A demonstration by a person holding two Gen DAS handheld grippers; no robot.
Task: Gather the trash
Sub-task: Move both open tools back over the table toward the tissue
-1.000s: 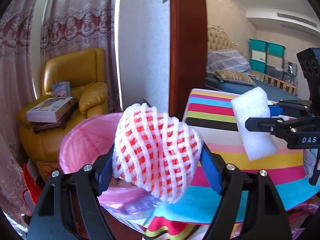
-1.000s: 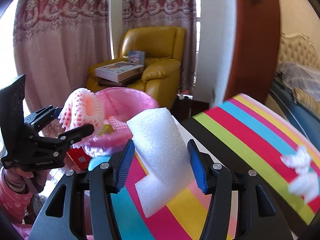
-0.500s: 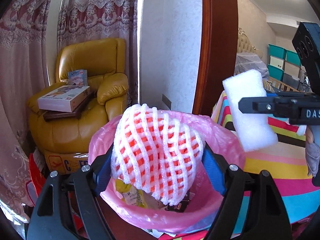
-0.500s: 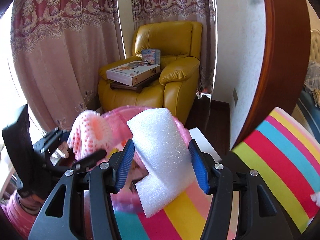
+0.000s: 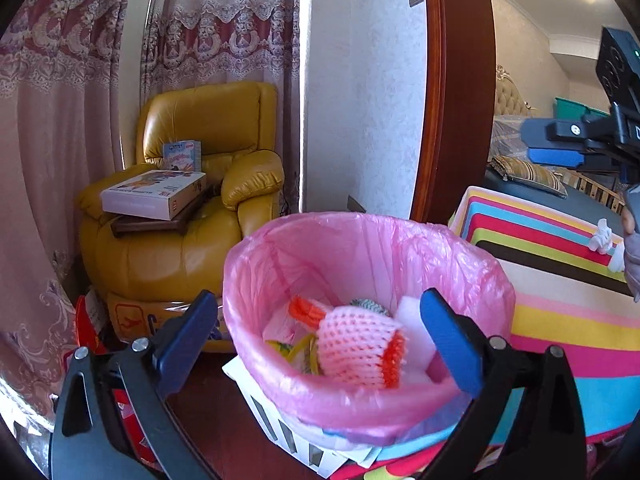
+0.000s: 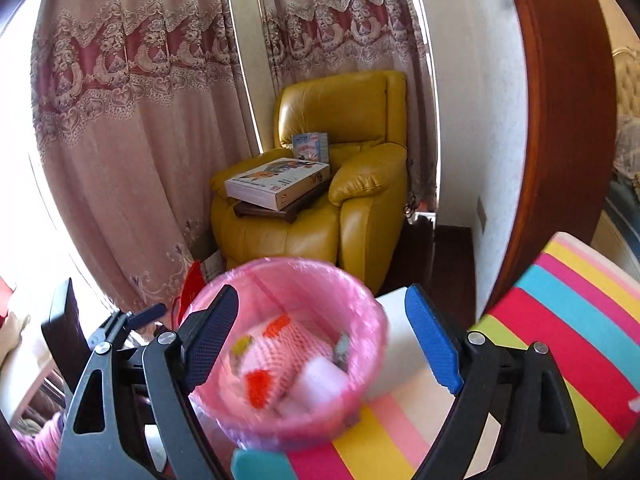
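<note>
Background: lace-trimmed curtains (image 6: 132, 128), a yellow armchair (image 5: 180, 232) bearing boxes, a wooden door frame (image 5: 452, 92); a striped cloth (image 5: 560, 320) lay at right. Bin with pink liner (image 5: 360, 264) stood below both tools. Left gripper (image 5: 320, 340) was tilted downward over the rim, jaws opening, nothing between them — the pink foam net (image 5: 356, 350) lay inside the bin beside a white foam block (image 5: 412, 316). Right gripper (image 6: 320, 340) was angled down likewise, jaws opening and empty — net (image 6: 276, 360) and block (image 6: 320, 380) showed blurred in the bin beneath it.
</note>
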